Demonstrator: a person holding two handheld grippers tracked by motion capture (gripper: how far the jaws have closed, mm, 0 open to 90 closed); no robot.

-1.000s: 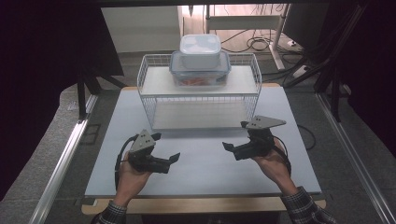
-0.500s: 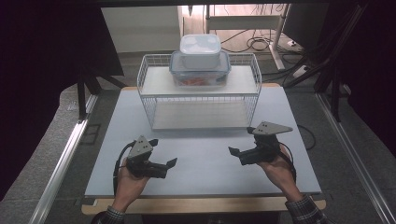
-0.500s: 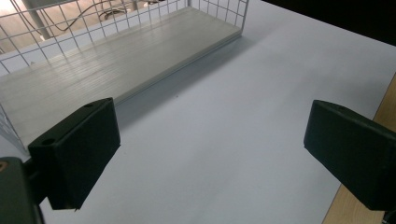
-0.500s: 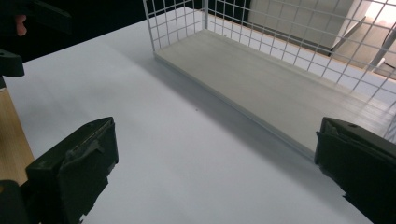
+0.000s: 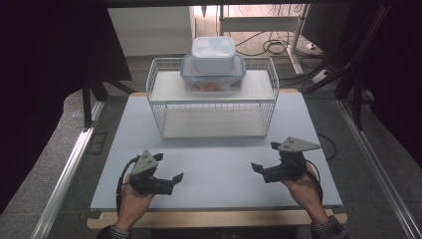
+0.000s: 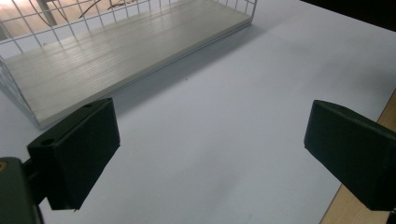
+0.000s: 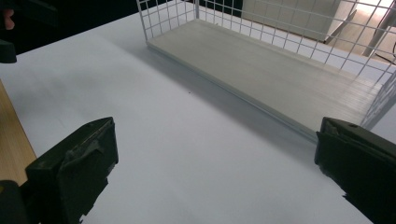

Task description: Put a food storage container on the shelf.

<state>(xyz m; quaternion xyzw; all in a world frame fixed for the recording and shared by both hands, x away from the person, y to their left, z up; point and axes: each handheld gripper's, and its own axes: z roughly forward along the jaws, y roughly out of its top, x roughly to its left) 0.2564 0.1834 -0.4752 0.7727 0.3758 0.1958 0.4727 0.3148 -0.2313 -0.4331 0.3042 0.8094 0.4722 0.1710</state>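
The left gripper and right gripper sit low over the near half of the white table, well apart, each held in a hand, tips turned toward each other. Both have their jaws spread wide with nothing between them; the left gripper view and right gripper view each show bare tabletop in the gap.

The nearest thing is the rack, a white wire-grid shelf standing at the far middle of the table, beyond both grippers and touched by neither. It has two pale, faintly ribbed boards: a lower one resting at table level and an upper one. The front is open, and wire mesh walls close the ends and rise around the top.

On the upper board stands a clear box with a blue-edged lid and reddish contents. A smaller white box is stacked squarely on its lid. The lower board lies bare.
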